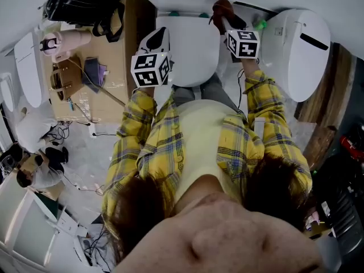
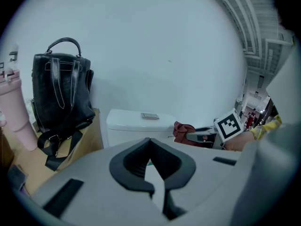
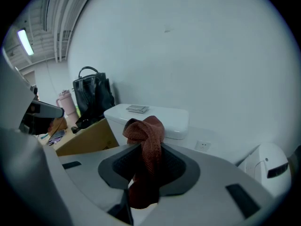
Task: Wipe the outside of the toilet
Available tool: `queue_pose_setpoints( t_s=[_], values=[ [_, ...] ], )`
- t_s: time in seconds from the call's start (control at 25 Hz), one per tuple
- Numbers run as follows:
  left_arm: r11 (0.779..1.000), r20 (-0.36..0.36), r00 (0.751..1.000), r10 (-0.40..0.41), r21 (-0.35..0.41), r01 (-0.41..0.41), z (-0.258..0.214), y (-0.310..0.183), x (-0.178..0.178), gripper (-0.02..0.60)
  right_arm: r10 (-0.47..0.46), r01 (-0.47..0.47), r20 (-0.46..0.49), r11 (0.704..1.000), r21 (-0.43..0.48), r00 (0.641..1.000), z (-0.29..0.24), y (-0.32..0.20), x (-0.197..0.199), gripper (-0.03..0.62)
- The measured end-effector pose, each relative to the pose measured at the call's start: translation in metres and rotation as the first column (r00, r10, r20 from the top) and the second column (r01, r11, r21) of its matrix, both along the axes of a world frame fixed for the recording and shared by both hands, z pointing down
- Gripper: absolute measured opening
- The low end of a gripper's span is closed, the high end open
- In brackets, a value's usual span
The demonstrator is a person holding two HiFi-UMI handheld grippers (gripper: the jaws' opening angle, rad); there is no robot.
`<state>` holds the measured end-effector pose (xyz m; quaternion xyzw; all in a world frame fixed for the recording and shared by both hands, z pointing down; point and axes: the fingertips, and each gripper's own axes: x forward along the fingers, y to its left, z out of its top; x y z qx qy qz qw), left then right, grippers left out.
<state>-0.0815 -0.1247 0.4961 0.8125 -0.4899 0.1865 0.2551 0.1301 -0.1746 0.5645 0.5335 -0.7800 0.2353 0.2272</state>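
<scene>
White wall behind; the toilet sits just ahead of my right gripper, which pinches a rag. My left gripper is pressed together, empty. I reckon the bunched rag could slip free when dragged over porcelain.

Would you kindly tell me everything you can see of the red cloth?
The red cloth is a ribbed woven rag, bunched and twisted into a loose knot. The right gripper is shut on its middle; its top bulges above the jaws and its tail hangs below. It is held up near the toilet tank.
</scene>
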Motion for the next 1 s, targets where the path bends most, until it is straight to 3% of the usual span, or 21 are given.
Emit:
queue_pose_setpoints(
  t_s=[0.4,0.76,1.0],
  values=[
    [0.996,0.006,0.996,-0.094,0.008,0.094,0.001,0.010,-0.042,0.002,-0.230,0.231,0.054,0.973,-0.008,0.972,0.004,-0.001,-0.102,0.127],
    [0.979,0.009,0.979,-0.205,0.000,0.205,0.006,0.023,-0.081,0.002,-0.397,0.398,0.045,0.917,-0.033,0.917,0.027,-0.013,-0.191,0.127],
    [0.954,-0.031,0.955,-0.295,-0.059,0.293,0.017,0.031,-0.107,0.002,-0.480,0.481,0.012,0.876,-0.037,0.877,0.043,-0.025,-0.229,0.127]
  ],
)
